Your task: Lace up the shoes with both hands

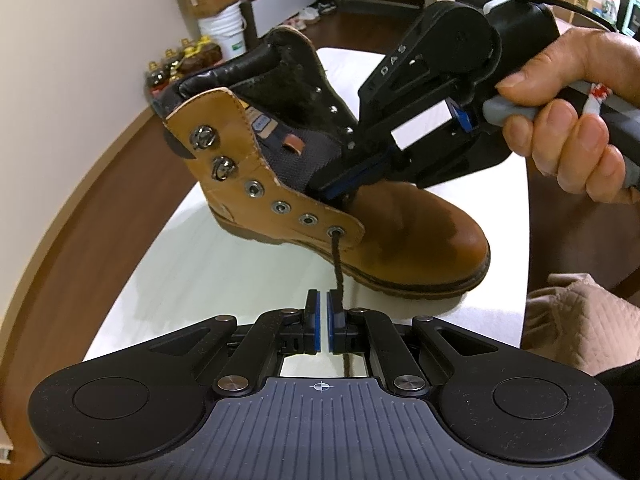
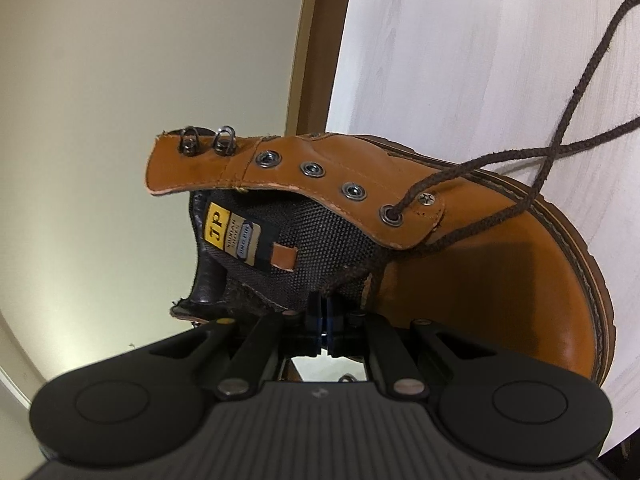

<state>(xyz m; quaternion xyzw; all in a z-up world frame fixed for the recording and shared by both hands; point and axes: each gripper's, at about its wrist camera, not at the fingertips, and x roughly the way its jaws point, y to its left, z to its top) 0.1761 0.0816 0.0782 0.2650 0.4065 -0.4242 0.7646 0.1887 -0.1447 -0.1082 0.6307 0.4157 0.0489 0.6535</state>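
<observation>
Left gripper [image 1: 323, 322] nearest, pointed steeply down at the white surface [image 1: 224, 264]. Its jaws were drawn together, blue pads almost meeting; the dark brown lace [image 1: 339, 264] ran down from the lowest eyelet [image 1: 335, 233] and passed along the right-hand finger, so whether it was pinched could not be told.

Just beyond, the boot [image 1: 400, 236] rested on the surface, toe toward the near right, heel tipped up. Tan smooth leather, glossy at the toe cap, ridged brown sole with stitched welt. Four round metal eyelets per flap, then two wire hooks [image 1: 216, 152] above. Tongue [image 2: 320, 236] of dark woven mesh with a small tan leather loop; collar of padded black leather.

Right gripper [image 1: 334, 194] came in from the upper right, held in a person's hand [image 1: 568, 120] with fingers curled round the grey handle. Its tip sat down at the base of the tongue, between the two eyelet flaps. Jaws closed; from its own camera [image 2: 323, 312] a lace strand ran right to the tip, though a grip on it could not be confirmed. The loose lace [image 2: 560, 128] crossed over the toe and trailed onto the surface.

Lettering "DAS" on the right gripper's arm. Yellow tongue label [image 2: 218, 227] read "JP"; smaller print unreadable.

Farther off: white bucket [image 1: 222, 28] carrying a cardboard box, bottles [image 1: 180, 60] along the wall.
</observation>
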